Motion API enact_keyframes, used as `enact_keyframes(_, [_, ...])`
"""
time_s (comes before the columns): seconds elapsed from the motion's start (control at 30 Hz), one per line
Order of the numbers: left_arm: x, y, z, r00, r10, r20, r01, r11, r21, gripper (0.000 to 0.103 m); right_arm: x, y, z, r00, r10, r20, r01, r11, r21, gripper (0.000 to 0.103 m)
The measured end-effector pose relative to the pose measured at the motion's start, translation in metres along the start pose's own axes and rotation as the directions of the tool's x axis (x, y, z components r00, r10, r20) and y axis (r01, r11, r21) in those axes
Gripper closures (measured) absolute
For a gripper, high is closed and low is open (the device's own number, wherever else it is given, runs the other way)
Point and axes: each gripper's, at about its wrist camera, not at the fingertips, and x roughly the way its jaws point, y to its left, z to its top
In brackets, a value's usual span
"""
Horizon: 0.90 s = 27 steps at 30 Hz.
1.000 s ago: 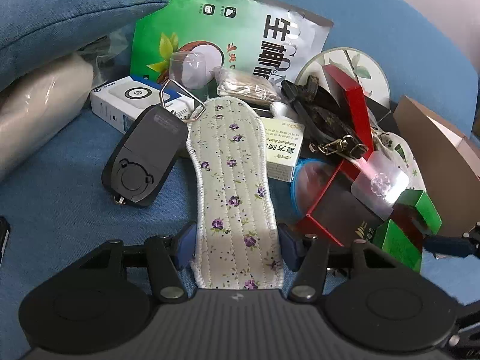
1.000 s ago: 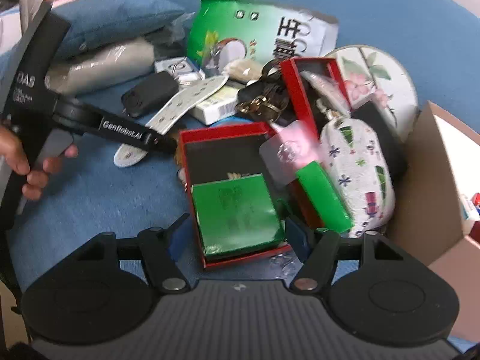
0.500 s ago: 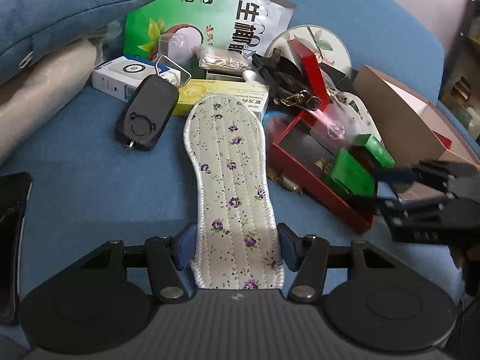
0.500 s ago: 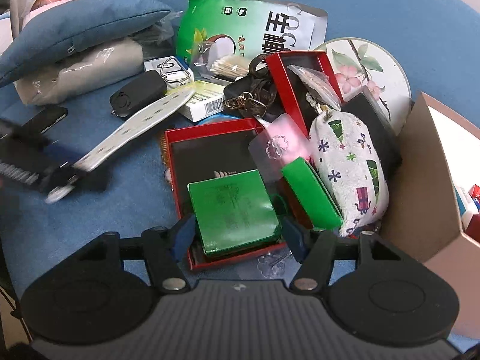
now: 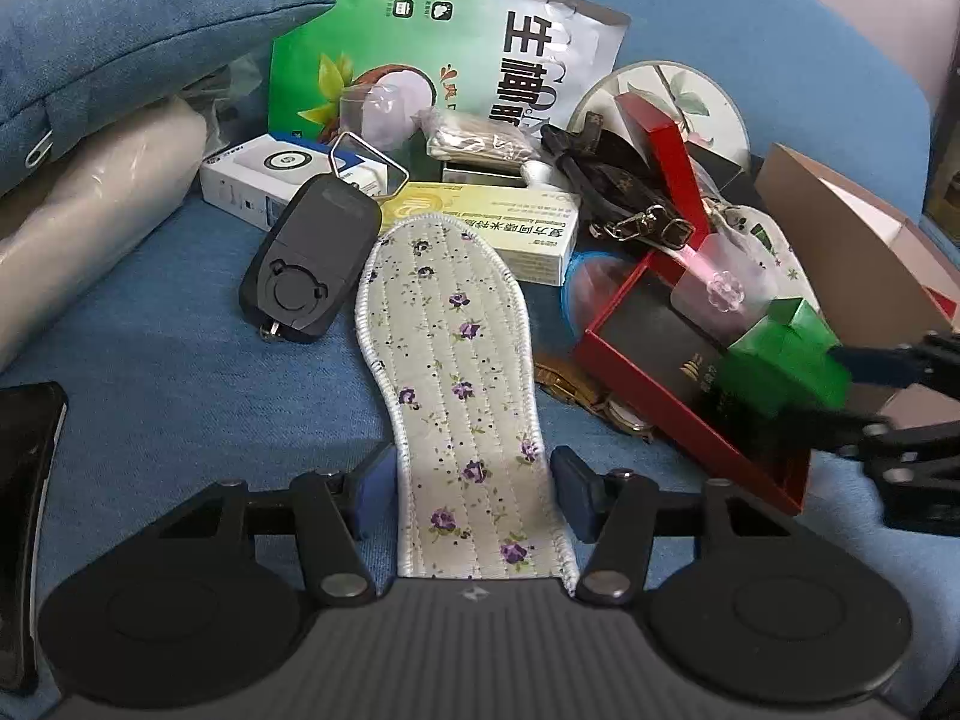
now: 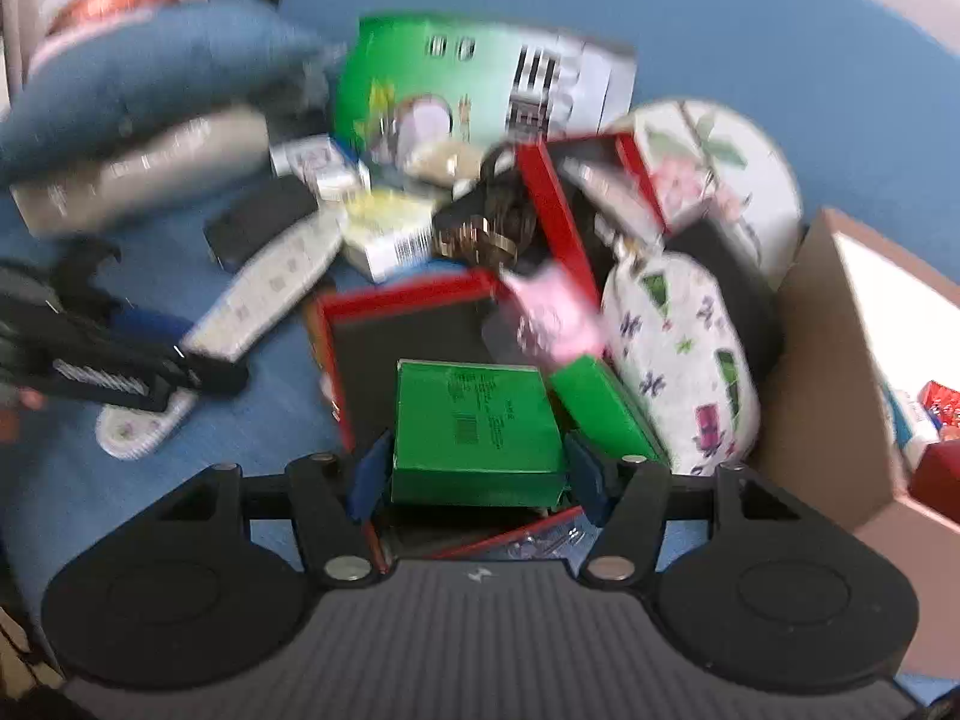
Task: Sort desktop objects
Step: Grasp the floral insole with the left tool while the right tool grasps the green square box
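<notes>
My left gripper is shut on the heel of a floral shoe insole that stretches forward over the blue cushion. My right gripper is shut on a green box, lifted just above an open red tray. In the left wrist view the green box and the right gripper's fingers show at the right edge. The right wrist view is blurred; there the insole and the left gripper show at the left.
A pile lies ahead: black key fob, yellow medicine box, white box, green coconut bag, brown strap, floral pouch. A cardboard box stands at right. A phone lies at left.
The right gripper has lifted the green box up out of the red tray and is moving, so its view blurs. The left gripper still holds the insole, shifted slightly.
</notes>
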Motion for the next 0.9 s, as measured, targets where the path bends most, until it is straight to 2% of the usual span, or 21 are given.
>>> enact_keyframes(0.13, [-0.013,-0.001,-0.005,0.999,-0.036,-0.033,0.037,0.999,0.038,0.045,-0.03,0.007,-0.003,0.998,0.044,0.037,-0.044,0.999,-0.001,0.042])
enact_keyframes(0.23, [-0.027,-0.004,-0.017,0.994,-0.085,-0.062,0.091,0.991,0.103,0.045,-0.046,0.012,-0.017,0.997,0.078,0.005,-0.078,0.997,-0.007,0.042])
enact_keyframes(0.3, [-0.034,-0.005,-0.024,0.993,-0.091,-0.074,0.101,0.985,0.139,0.044,-0.052,0.015,-0.03,0.995,0.092,-0.04,-0.092,0.996,0.006,0.042])
enact_keyframes(0.43, [-0.034,-0.006,-0.028,0.995,-0.077,-0.057,0.083,0.99,0.118,0.041,-0.052,0.018,-0.056,0.988,0.085,-0.131,-0.08,0.996,0.043,0.042])
enact_keyframes(0.5, [-0.028,-0.008,-0.024,0.997,-0.058,-0.044,0.062,0.993,0.096,0.031,-0.046,0.019,-0.064,0.982,0.083,-0.171,-0.073,0.995,0.061,0.041])
enact_keyframes(0.57, [-0.02,-0.01,-0.02,0.999,-0.041,-0.036,0.044,0.995,0.095,0.028,-0.045,0.022,-0.067,0.984,0.075,-0.162,-0.063,0.995,0.075,0.041])
enact_keyframes(0.7, [-0.01,-0.016,-0.018,1.0,0.006,-0.019,-0.002,0.987,0.161,0.031,-0.042,0.026,-0.067,0.986,0.071,-0.151,-0.06,0.995,0.079,0.039])
enact_keyframes(0.77, [-0.011,-0.018,-0.018,1.0,-0.001,-0.021,0.005,0.983,0.182,0.039,-0.04,0.026,-0.068,0.987,0.071,-0.148,-0.058,0.995,0.086,0.036])
enact_keyframes(0.9, [-0.012,-0.018,-0.018,1.0,-0.003,-0.024,0.008,0.981,0.194,0.038,-0.038,0.022,-0.068,0.987,0.065,-0.144,-0.05,0.993,0.107,0.03])
